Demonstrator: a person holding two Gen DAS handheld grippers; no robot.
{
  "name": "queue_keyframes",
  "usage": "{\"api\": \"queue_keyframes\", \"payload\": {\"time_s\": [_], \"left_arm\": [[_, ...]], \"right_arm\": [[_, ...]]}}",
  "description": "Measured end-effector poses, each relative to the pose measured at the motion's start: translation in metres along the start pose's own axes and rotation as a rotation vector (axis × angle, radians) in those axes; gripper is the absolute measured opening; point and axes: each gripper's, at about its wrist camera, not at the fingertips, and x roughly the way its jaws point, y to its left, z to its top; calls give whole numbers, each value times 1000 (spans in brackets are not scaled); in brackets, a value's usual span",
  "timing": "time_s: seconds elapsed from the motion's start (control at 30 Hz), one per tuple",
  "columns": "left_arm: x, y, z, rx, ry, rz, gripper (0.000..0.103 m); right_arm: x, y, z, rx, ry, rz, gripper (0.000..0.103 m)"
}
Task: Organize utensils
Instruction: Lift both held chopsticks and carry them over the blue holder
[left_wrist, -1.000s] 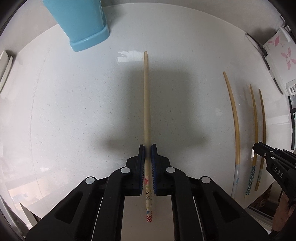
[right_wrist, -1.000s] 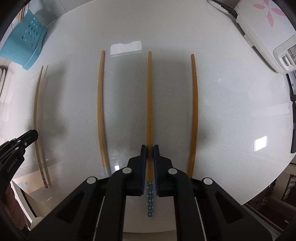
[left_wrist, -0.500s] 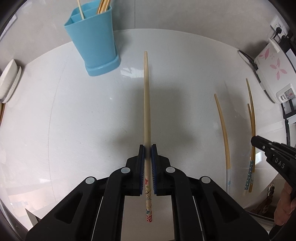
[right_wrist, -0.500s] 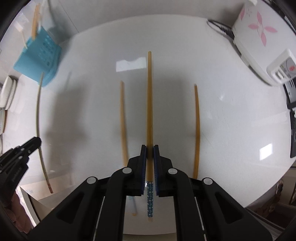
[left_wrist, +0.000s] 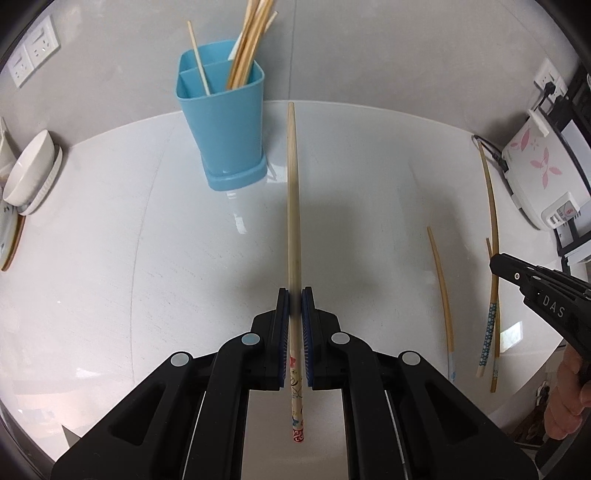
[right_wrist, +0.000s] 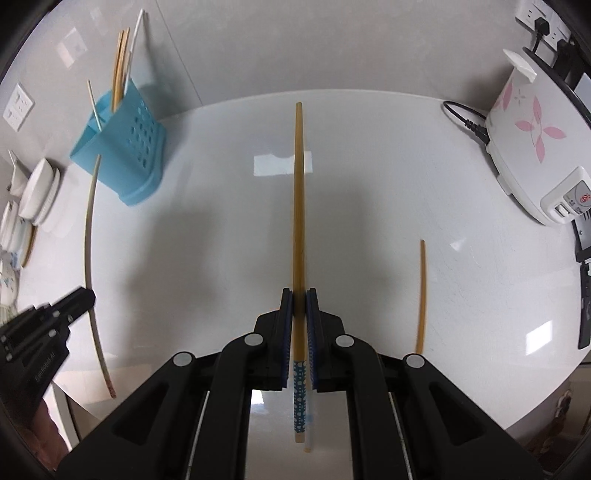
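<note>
A: What is the left gripper (left_wrist: 295, 295) doing?

B: Its jaws are pinched on a pale chopstick (left_wrist: 293, 206) that runs straight up the middle of the left wrist view. The tip ends just right of the blue holder (left_wrist: 225, 136), and the patterned end with red marks sticks out behind the pads, low in the frame.

A: And the right gripper (right_wrist: 299, 297)?

B: Clamped the same way on a darker chopstick (right_wrist: 299, 206). Its blue dotted end shows between the black arms at lower centre of the right wrist view. A second thin stick end peeks out just beside it there; I cannot tell whether that one lies on the table.

A: Where is the holder?

B: Upper centre-left of the left view, standing on the white table (left_wrist: 110, 240). It has compartments: one single stick leans in the left one, a bundle stands in the right one. In the right view it sits at upper left, perforated side showing.

A: Any loose ones?

B: Yes. In the left view a short chopstick (left_wrist: 441, 288) lies on the table at right, and another one shows partly behind the held dark stick near the right gripper's nose. In the right view a lone chopstick (right_wrist: 421, 295) lies right of centre.

A: Anything else?

B: A white cooker (right_wrist: 532, 147) with pink flowers at upper right, and stacked bowls (left_wrist: 31, 173) at the left edge
</note>
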Motion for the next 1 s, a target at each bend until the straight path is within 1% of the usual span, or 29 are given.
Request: {"api": "queue_keyframes", "payload": {"time_s": [0.43, 0.7, 1.0], "left_arm": [[-28, 25, 19, -54, -109, -19, 6], [-36, 35, 36, -59, -168, -16, 6], [-48, 54, 56, -73, -245, -30, 6]], "right_arm": [[-23, 35, 25, -48, -98, 41, 7], [-38, 60, 44, -80, -171, 62, 7], [-52, 86, 65, -90, -239, 89, 7]]}}
